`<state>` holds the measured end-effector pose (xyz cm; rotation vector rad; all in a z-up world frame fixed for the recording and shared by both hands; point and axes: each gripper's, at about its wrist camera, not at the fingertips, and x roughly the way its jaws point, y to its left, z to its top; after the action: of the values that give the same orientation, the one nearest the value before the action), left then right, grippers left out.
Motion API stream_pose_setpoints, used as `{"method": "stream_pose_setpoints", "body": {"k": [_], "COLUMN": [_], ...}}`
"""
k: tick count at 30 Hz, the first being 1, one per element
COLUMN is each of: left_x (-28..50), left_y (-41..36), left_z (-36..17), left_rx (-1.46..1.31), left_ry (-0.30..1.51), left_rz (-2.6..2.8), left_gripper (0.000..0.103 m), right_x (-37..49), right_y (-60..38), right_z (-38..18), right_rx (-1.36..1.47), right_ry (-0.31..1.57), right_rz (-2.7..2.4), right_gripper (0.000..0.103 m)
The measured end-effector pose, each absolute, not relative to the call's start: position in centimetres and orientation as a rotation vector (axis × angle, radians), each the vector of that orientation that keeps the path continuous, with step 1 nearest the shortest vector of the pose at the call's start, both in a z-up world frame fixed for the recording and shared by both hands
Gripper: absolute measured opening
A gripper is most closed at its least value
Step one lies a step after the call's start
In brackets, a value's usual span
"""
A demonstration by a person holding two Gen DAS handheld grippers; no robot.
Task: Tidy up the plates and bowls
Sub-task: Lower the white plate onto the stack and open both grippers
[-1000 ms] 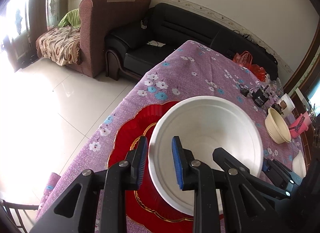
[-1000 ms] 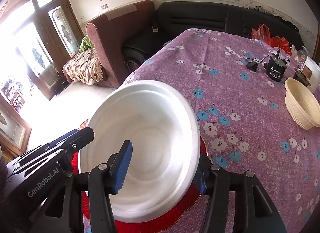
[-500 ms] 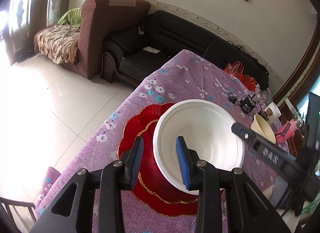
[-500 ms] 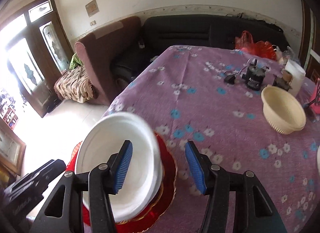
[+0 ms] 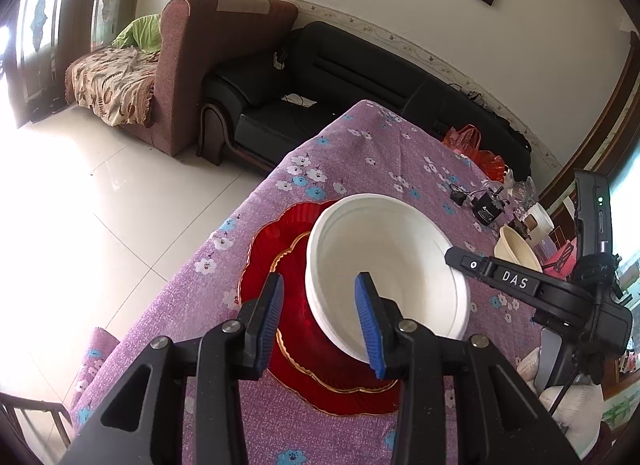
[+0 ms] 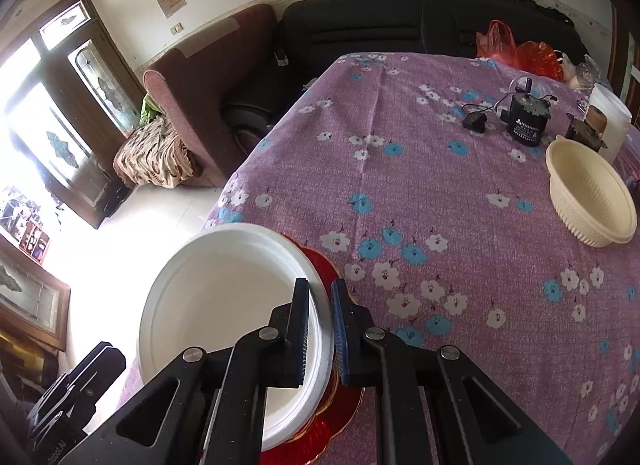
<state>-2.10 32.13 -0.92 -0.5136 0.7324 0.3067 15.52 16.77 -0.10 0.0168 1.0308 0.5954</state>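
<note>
Your right gripper is closed, nothing clamped; its blue pads hang above the white foam bowl's near rim, and contact can't be judged; your left gripper is opening, jaws astride that bowl's left rim without pressing it; the bowl sits in the red gold-trimmed plate near the left edge of the purple floral tablecloth; a cream plastic bowl stands well apart, far right, near a small black motor.
</note>
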Motion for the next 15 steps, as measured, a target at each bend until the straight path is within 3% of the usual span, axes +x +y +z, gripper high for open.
{"method": "stream_pose_setpoints", "body": {"k": [9, 15], "left_x": [-4.2, -6.2], "left_y": [29.9, 25.2], "left_z": [1.3, 4.5], "left_rx": [-0.457, -0.315], "left_ry": [0.693, 0.598], "left_rz": [0.325, 0.342], "left_gripper": [0.051, 0.074], "right_x": [14.2, 11.5], "right_y": [15.2, 10.6], "right_z": [-0.2, 2.8], "right_rx": [0.1, 0.097], "right_ry": [1.062, 0.968], "right_rz": [0.644, 0.653], "right_gripper": [0.013, 0.018]}}
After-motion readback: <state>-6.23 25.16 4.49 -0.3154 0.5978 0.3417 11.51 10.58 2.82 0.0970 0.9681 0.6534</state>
